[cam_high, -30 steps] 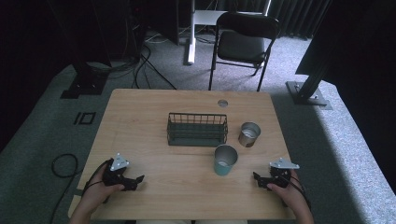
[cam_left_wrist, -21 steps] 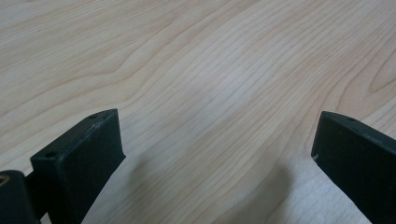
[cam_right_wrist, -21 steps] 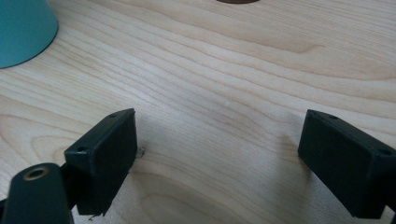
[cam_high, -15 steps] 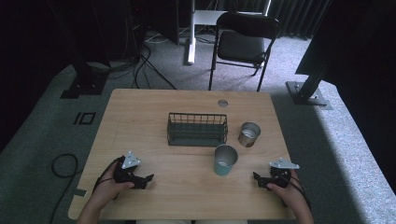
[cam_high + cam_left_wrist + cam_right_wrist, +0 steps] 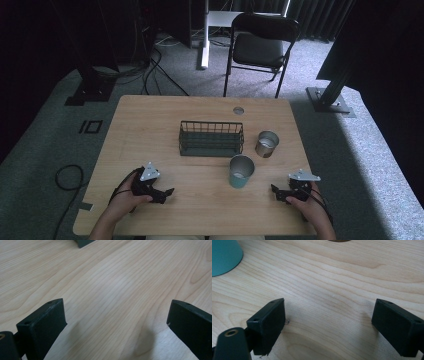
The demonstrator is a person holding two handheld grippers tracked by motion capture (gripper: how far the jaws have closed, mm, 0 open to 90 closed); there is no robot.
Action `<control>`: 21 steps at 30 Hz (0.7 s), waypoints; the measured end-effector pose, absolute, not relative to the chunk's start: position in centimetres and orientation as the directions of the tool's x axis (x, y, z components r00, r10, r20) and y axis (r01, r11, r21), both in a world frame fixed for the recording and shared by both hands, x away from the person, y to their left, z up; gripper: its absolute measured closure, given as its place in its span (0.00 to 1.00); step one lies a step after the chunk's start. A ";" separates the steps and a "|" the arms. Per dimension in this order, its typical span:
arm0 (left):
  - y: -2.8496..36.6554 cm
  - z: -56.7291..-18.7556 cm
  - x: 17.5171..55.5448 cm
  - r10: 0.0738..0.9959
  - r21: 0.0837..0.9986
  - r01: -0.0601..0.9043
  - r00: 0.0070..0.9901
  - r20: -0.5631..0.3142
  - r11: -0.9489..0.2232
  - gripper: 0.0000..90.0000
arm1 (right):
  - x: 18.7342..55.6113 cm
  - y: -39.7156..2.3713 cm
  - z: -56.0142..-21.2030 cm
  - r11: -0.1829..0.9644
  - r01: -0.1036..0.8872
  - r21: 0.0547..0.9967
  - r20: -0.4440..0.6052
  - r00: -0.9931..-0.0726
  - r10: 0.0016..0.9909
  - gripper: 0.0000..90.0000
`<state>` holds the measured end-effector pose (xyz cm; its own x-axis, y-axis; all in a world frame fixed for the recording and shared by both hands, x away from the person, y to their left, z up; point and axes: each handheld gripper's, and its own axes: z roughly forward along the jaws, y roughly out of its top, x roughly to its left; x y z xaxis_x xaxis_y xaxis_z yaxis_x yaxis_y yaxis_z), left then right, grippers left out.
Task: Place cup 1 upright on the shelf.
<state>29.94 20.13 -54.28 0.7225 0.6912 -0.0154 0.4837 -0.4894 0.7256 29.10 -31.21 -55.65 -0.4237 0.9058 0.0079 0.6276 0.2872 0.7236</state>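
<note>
1. High view: the left gripper (image 5: 167,192) had advanced rightward toward the teal cup (image 5: 241,171); the right gripper (image 5: 275,190) rested near-right of it.
2. Left gripper view: jaws wide, empty, over the table (image 5: 112,290).
3. Right gripper view: jaws wide, empty; the cup at far left. Approach judged begun.

A recording lab was suggested by black curtains (image 5: 45,45), grey carpet (image 5: 350,150), floor cables (image 5: 160,65), and metal stand bases (image 5: 330,100).
</note>
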 end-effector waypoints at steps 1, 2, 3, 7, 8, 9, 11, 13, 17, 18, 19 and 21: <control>20.0 -54.2 30.0 0.689 0.727 0.482 0.725 -0.018 -0.489 0.03 | 29.1 -31.2 -55.6 0.287 0.628 0.724 0.008 -0.424 0.906 0.13; 19.8 -54.2 30.0 0.687 0.729 0.481 0.727 -0.020 -0.488 0.03 | 29.1 -31.2 -55.6 0.287 0.628 0.724 0.008 -0.424 0.906 0.13; 19.7 -54.2 30.0 0.683 0.729 0.477 0.730 -0.017 -0.491 0.03 | 29.1 -31.2 -55.6 0.287 0.628 0.724 0.008 -0.424 0.906 0.13; 19.0 -54.1 30.1 0.671 0.729 0.470 0.741 -0.020 -0.497 0.03 | 29.1 -31.2 -55.6 0.287 0.628 0.724 0.008 -0.423 0.906 0.13; 18.8 -54.1 30.1 0.666 0.727 0.468 0.746 -0.020 -0.503 0.03 | 29.1 -31.2 -55.6 0.287 0.628 0.724 0.008 -0.424 0.906 0.13; 18.7 -54.0 30.1 0.664 0.726 0.468 0.748 -0.022 -0.504 0.03 | 29.1 -31.2 -55.6 0.287 0.628 0.724 0.008 -0.423 0.906 0.13; 18.5 -54.0 30.2 0.659 0.729 0.464 0.752 -0.023 -0.504 0.03 | 29.1 -31.2 -55.6 0.287 0.628 0.724 0.008 -0.424 0.906 0.13; 18.2 -53.9 30.3 0.654 0.734 0.463 0.756 -0.034 -0.497 0.03 | 29.1 -31.2 -55.6 0.287 0.628 0.724 0.008 -0.424 0.906 0.13; 17.3 -53.8 30.3 0.638 0.740 0.450 0.769 -0.036 -0.500 0.03 | 29.1 -31.2 -55.6 0.287 0.628 0.723 0.008 -0.423 0.906 0.13; 17.1 -53.8 30.4 0.633 0.739 0.444 0.773 -0.031 -0.506 0.03 | 29.1 -31.2 -55.6 0.287 0.628 0.723 0.008 -0.424 0.906 0.13; 16.9 -53.8 30.4 0.629 0.740 0.441 0.777 -0.032 -0.507 0.03 | 29.1 -31.2 -55.6 0.288 0.628 0.723 0.008 -0.424 0.906 0.13; 16.5 -53.7 30.5 0.623 0.742 0.437 0.782 -0.034 -0.508 0.03 | 29.1 -31.2 -55.6 0.288 0.628 0.723 0.008 -0.424 0.906 0.13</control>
